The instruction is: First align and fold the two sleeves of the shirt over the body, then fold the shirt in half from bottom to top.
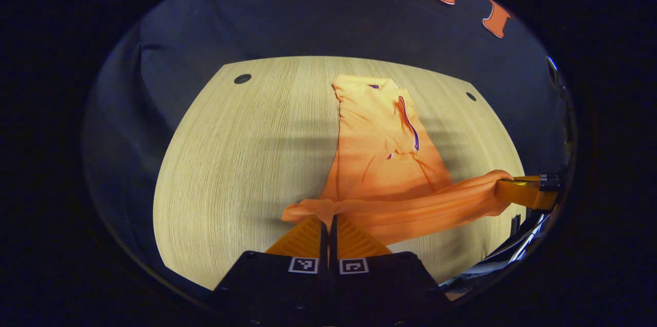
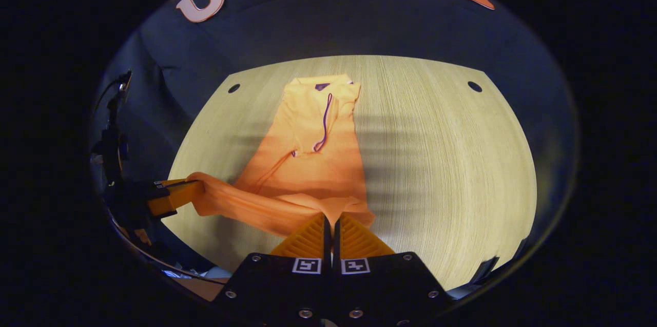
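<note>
Sleeves look already folded in; bottom-to-top fold is in hand. The orange short-sleeved fabric shirt (image 1: 382, 142) lies lengthwise on the pale woodgrain table (image 1: 231, 162), collar at the far end. Left gripper (image 1: 328, 219) and right gripper (image 2: 331, 216) are each clamped tight on a hem corner, hem lifted between them. Next, probably: carry both corners evenly toward the collar.

No words, numbers or brand names are reading clearly here. A small purple tag (image 1: 374, 86) is sitting at the far, collar end of the shirt (image 1: 380, 152), too small to make out. On the near side of the shirt, a pair of square black-and-white coded markers (image 1: 303, 265) is showing on the left gripper (image 1: 328, 222), and another pair (image 2: 306, 265) on the right gripper (image 2: 331, 216); these are carrying patterns, not letters.
</note>
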Motion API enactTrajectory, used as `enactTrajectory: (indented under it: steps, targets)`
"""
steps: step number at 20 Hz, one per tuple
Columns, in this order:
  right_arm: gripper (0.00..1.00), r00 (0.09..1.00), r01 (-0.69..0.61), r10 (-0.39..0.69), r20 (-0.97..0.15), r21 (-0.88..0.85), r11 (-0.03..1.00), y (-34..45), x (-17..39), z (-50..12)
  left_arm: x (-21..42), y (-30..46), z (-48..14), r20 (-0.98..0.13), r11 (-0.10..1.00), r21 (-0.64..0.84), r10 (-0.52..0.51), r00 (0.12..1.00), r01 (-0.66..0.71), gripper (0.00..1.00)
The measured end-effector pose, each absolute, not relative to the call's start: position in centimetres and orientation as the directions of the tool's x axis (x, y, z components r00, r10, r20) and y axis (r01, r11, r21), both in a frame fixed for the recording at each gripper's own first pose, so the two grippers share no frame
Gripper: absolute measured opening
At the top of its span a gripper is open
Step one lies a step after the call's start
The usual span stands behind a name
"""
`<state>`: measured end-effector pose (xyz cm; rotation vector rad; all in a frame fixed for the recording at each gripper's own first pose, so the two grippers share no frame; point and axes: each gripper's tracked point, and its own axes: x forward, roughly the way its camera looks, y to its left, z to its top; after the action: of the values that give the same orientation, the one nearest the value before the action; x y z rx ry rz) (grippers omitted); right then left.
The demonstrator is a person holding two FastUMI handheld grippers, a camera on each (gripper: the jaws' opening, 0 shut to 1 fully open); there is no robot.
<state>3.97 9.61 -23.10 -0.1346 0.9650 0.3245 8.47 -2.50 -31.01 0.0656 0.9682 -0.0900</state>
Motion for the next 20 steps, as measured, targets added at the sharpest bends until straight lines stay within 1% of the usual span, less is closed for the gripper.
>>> enactTrajectory:
  steps: [5,8,10,12,16,18,20]
  targets:
    - [0.0,0.587,-0.33,0.219,-0.779,0.016,0.944,10.8,9.6,-20.5,16.7,-1.9,-27.0,-0.776,0.991,0.02,-0.069,0.626,0.134,0.01]
    - [0.0,0.623,-0.317,0.213,-0.753,0.007,0.949,11.1,13.5,-19.0,21.7,-1.7,-25.0,-0.761,0.991,-0.008,-0.092,0.642,0.133,0.01]
    - [0.0,0.643,-0.305,0.215,-0.735,0.011,0.952,11.6,16.5,-18.2,25.2,-2.6,-25.5,-0.749,0.991,-0.007,-0.095,0.656,0.135,0.0]
    - [0.0,0.661,-0.295,0.205,-0.722,0.002,0.956,11.7,19.1,-18.1,27.0,-2.7,-24.2,-0.738,0.99,-0.014,-0.104,0.667,0.139,0.01]
    - [0.0,0.672,-0.278,0.186,-0.717,-0.012,0.96,12.1,24.4,-19.5,32.2,-3.4,-26.0,-0.737,0.99,-0.007,-0.1,0.668,0.141,0.01]
    - [0.0,0.668,-0.275,0.182,-0.721,-0.013,0.961,12.7,27.2,-21.3,34.9,-3.5,-28.0,-0.739,0.989,0.024,-0.079,0.669,0.143,0.01]
    - [0.0,0.639,-0.26,0.165,-0.751,-0.01,0.965,12.7,29.0,-23.9,36.3,-3.2,-30.6,-0.77,0.989,0.04,-0.061,0.635,0.144,0.01]
